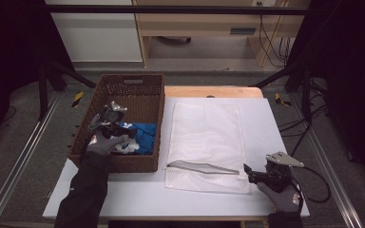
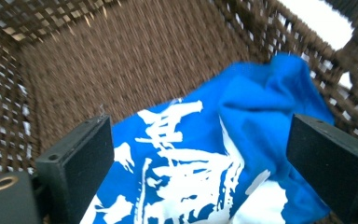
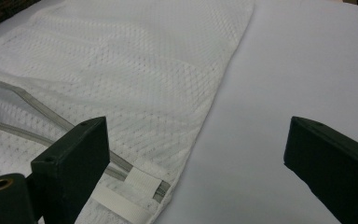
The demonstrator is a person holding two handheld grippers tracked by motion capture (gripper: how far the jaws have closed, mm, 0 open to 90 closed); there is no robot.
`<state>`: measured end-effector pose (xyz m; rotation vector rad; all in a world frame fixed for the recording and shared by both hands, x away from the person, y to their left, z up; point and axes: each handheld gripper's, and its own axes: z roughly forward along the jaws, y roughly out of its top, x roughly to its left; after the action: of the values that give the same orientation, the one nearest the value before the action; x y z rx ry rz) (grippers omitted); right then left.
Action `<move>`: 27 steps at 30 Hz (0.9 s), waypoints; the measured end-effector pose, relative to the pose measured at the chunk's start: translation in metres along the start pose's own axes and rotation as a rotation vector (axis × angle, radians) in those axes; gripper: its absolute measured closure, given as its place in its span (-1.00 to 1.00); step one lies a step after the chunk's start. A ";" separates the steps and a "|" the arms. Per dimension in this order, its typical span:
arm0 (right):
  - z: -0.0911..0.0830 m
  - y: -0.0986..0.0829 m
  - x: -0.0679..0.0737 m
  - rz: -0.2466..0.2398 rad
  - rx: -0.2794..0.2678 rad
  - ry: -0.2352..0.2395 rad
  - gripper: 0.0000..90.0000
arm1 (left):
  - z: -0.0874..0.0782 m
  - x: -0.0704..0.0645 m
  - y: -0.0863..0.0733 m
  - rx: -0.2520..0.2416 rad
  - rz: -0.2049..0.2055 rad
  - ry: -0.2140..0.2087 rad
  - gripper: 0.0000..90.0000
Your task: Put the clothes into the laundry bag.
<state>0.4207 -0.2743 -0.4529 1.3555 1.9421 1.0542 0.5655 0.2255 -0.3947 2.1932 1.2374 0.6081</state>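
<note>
Left gripper view, left tongs (image 2: 200, 163) spread wide over blue shirt (image 2: 223, 154), right tongs (image 3: 196, 163) spread beside mesh bag (image 3: 121, 79)

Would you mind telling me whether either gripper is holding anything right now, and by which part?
Nothing is held. The left gripper is open over the blue garment in the basket; the right gripper is open beside the mesh laundry bag.
</note>
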 end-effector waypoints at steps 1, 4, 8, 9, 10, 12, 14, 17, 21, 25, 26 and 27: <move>0.000 0.000 0.000 0.001 0.002 -0.001 -0.85 | 0.005 0.000 -0.001 0.030 0.007 0.001 -0.85; 0.001 -0.001 0.000 -0.001 0.004 -0.002 -0.85 | 0.011 -0.002 -0.003 0.065 0.019 0.005 -0.87; 0.001 -0.001 0.001 -0.001 0.009 0.000 -0.85 | 0.016 -0.004 -0.003 0.107 0.035 0.015 -0.88; 0.002 -0.001 0.001 -0.004 0.010 0.001 -0.85 | 0.017 -0.004 -0.003 0.119 0.038 0.012 -0.88; 0.002 -0.001 0.001 0.003 0.014 0.006 -0.85 | 0.019 -0.004 -0.004 0.128 0.040 0.013 -0.88; 0.003 -0.001 0.002 -0.004 0.019 0.004 -0.86 | 0.025 -0.005 -0.006 0.174 0.051 0.007 -0.90; 0.003 -0.002 0.002 -0.004 0.024 0.005 -0.86 | 0.028 -0.006 -0.007 0.205 0.067 0.001 -0.91; 0.004 -0.002 0.002 -0.004 0.027 0.006 -0.87 | 0.034 -0.008 -0.009 0.264 0.092 0.004 -0.93; 0.004 -0.002 0.001 -0.007 0.025 0.003 -0.87 | 0.038 -0.008 -0.009 0.303 0.103 0.008 -0.91; 0.004 -0.002 0.001 -0.008 0.024 0.004 -0.87 | 0.044 -0.009 -0.010 0.354 0.106 0.019 -0.85; 0.004 -0.002 0.001 -0.008 0.024 0.004 -0.87 | 0.044 -0.009 -0.010 0.359 0.111 0.018 -0.83; 0.003 -0.002 0.001 0.002 0.027 0.009 -0.87 | 0.044 -0.009 -0.010 0.359 0.111 0.018 -0.79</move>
<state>0.4219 -0.2725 -0.4564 1.3697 1.9686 1.0398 0.5824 0.2114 -0.4353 2.5701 1.3244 0.4773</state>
